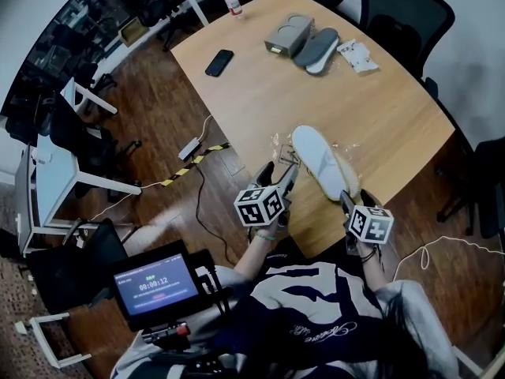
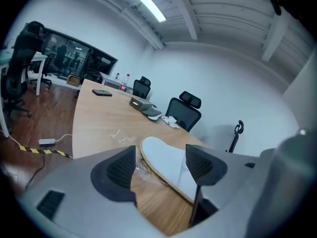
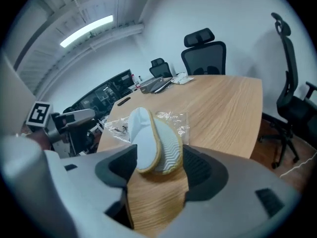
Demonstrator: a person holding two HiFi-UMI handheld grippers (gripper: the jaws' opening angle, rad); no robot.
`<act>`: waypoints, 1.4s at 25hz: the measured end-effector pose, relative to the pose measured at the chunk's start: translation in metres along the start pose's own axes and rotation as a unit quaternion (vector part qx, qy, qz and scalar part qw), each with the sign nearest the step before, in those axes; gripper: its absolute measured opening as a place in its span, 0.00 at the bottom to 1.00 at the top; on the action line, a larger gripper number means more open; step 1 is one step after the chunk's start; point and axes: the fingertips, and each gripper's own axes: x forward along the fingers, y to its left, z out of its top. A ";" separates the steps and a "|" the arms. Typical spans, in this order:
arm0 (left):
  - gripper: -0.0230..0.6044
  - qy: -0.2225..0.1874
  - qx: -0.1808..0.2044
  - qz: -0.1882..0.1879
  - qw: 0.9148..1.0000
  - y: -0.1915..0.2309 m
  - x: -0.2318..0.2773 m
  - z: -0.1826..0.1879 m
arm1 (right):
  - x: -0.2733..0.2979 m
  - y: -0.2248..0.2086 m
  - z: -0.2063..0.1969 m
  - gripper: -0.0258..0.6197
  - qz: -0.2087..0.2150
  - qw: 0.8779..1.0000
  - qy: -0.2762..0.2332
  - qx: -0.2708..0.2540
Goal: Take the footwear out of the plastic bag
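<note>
A: Low in the frame, the tongs?
B: Left gripper (image 1: 278, 170) and right gripper (image 1: 346, 199) are both spread, pinching nothing. The white slippers (image 1: 322, 163) lie between them on the table (image 1: 260, 93).
A: Beyond?
B: Clear plastic bag (image 3: 171, 118) at the toes — grey slippers (image 1: 316, 47) at upper centre.

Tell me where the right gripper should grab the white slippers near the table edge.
Probably the near end of the slippers, coming from the table edge: the pair stands on edge there, flat sides facing the open jaws of the right gripper.
</note>
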 end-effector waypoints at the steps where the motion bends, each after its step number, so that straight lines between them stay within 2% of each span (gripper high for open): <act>1: 0.55 -0.001 -0.006 -0.015 1.000 -0.005 -0.002 -0.001 | -0.003 -0.001 0.000 0.49 -0.014 1.000 -0.006 -0.010; 3: 0.51 -0.002 -0.011 -0.045 0.999 -0.017 -0.006 -0.004 | -0.012 0.000 0.001 0.51 -0.030 0.999 -0.020 -0.032; 5: 0.45 -0.007 -0.008 -0.072 0.997 -0.029 -0.009 -0.007 | -0.021 0.008 0.003 0.50 -0.027 0.998 -0.041 -0.038; 9: 0.44 -0.006 -0.003 -0.111 0.994 -0.051 -0.023 -0.017 | -0.047 0.040 0.002 0.50 0.020 0.997 -0.076 -0.020; 16: 0.31 -0.011 0.001 -0.155 0.988 -0.088 -0.054 -0.025 | -0.096 0.081 0.010 0.49 0.073 0.989 -0.120 -0.038; 22: 0.14 -0.029 0.012 -0.167 0.985 -0.117 -0.078 -0.027 | -0.123 0.096 0.005 0.44 0.104 0.983 -0.132 -0.074; 25: 0.04 -0.034 0.039 -0.150 0.987 -0.127 -0.092 -0.036 | -0.138 0.102 -0.007 0.39 0.124 0.980 -0.132 -0.080; 27: 0.04 -0.034 0.052 -0.137 0.989 -0.133 -0.105 -0.046 | -0.151 0.104 -0.017 0.37 0.135 0.978 -0.132 -0.088; 31: 0.04 -0.041 0.022 -0.128 0.991 -0.157 -0.142 -0.080 | -0.189 0.102 -0.048 0.28 0.149 0.974 -0.132 -0.105; 35: 0.04 -0.032 0.015 -0.120 0.992 -0.179 -0.176 -0.122 | -0.220 0.096 -0.086 0.14 0.155 0.973 -0.133 -0.112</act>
